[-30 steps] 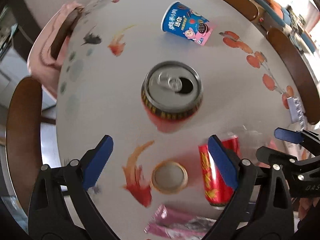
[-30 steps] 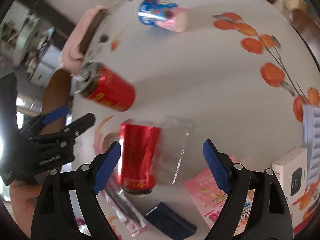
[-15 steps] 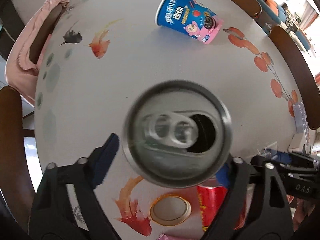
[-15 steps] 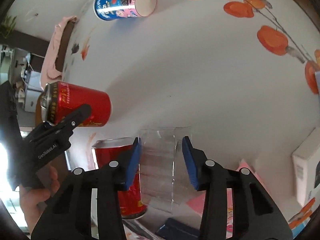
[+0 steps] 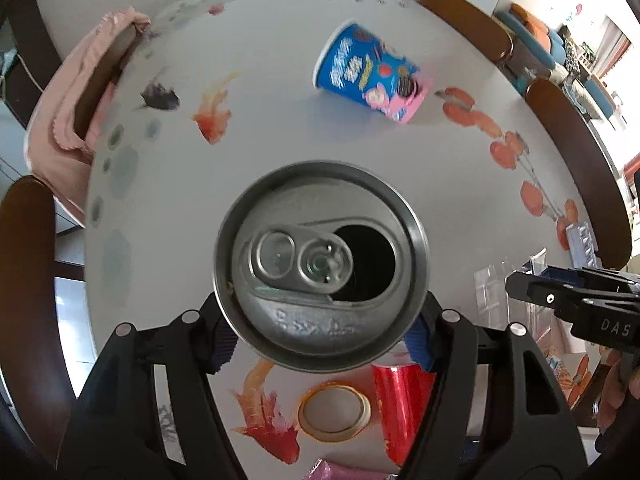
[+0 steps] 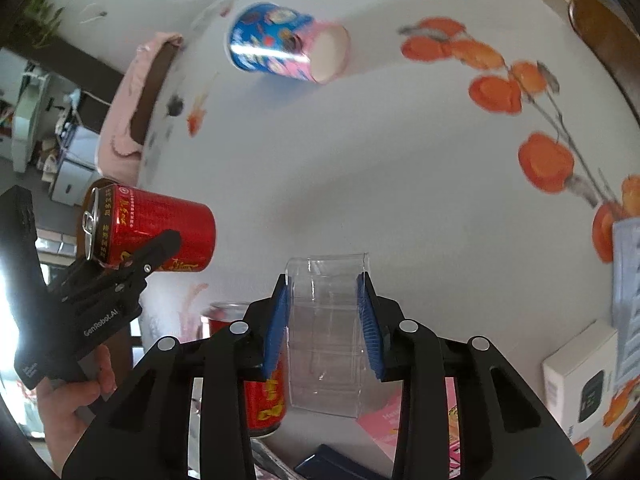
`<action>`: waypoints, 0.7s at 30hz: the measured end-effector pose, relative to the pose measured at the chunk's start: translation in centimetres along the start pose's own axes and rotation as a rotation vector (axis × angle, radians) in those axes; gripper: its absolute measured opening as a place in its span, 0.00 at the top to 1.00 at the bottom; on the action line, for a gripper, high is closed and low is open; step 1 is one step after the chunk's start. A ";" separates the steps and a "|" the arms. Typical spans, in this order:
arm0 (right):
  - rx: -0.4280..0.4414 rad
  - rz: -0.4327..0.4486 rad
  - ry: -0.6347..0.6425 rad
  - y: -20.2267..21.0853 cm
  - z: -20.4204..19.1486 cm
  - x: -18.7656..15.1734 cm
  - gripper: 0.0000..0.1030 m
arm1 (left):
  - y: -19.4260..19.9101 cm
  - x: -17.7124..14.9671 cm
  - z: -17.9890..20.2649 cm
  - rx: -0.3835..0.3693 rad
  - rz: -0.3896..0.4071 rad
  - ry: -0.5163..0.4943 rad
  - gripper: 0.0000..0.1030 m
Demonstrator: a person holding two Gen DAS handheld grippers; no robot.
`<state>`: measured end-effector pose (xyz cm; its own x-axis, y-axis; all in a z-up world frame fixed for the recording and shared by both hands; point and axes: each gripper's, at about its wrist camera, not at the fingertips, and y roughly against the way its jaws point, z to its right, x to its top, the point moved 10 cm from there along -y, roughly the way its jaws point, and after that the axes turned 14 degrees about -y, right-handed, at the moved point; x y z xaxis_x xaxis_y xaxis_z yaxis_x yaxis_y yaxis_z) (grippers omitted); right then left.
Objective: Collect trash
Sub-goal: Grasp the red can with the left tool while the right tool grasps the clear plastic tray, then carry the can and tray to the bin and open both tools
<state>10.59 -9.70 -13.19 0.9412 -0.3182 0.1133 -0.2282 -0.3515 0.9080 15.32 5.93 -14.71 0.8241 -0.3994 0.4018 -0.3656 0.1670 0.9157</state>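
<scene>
Left wrist view: opened can (image 5: 320,268) filling the middle, top towards the lens, long axis running straight along the fingers, so caught by its sides. Left gripper (image 5: 322,340) with jaws closing on it, blue pads (image 5: 418,340) against the rim on both sides. Looks lifted clear of the table (image 5: 280,120), though no gap under it seen from here. A second red can (image 5: 402,404) standing just beyond, near edge of the table, beside a round gold lid (image 5: 334,406).

Right wrist view: right gripper (image 6: 324,320) clamped narrow on a clear plastic tray (image 6: 326,344), pads pressing its two long sides, tray's length pointing away along the fingers. Same red can (image 6: 156,232) visible at far left, held side-on in the left gripper (image 6: 132,264), a hand (image 6: 72,396) below it.

Still on the table: blue and pink paper cup (image 5: 372,72) lying on its side at the far end, open mouth to the left in the left view, long axis across the table. About midway between both hands, slightly nearer the left one by the look of it. Both hands full, so no free gripper for it yet; no bin or bag seen in either view, so direction of the carry unclear. Probably a drop-off first, then the cup, approached across its width rather than end-on.

Risk: thin tray buckling under a tight squeeze; dregs spilling from the tilted can.
</scene>
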 end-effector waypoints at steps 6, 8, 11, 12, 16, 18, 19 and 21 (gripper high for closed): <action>0.072 0.034 0.096 2.8 -3.4 0.4 0.66 | 3.7 0.0 -0.9 0.056 0.051 0.048 0.38; 0.106 0.029 0.134 3.6 -4.7 0.0 0.66 | 5.1 -0.4 -1.3 0.082 0.067 0.077 0.38; 0.167 0.008 0.224 4.4 -7.7 -1.1 0.66 | 7.1 -1.8 -2.0 0.123 0.079 0.135 0.38; 0.183 -0.005 0.259 4.3 -9.0 -1.5 0.66 | 7.8 -2.4 -2.3 0.138 0.083 0.155 0.38; 0.231 -0.074 0.400 3.8 -12.9 -4.7 0.66 | 10.9 -6.8 -4.0 0.214 0.094 0.282 0.38; 0.242 -0.119 0.476 3.0 -14.9 -7.0 0.66 | 12.1 -9.8 -5.0 0.248 0.090 0.354 0.38; 0.246 -0.141 0.511 2.6 -15.8 -8.3 0.66 | 12.8 -11.9 -5.5 0.271 0.083 0.400 0.38; 0.258 -0.187 0.578 1.7 -17.8 -11.4 0.66 | 14.0 -15.7 -6.4 0.301 0.070 0.476 0.38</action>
<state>3.89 8.99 -5.74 0.9364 0.2678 0.2270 -0.0326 -0.5774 0.8158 0.06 20.29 -8.11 0.8721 0.0655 0.4849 -0.4763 -0.1133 0.8719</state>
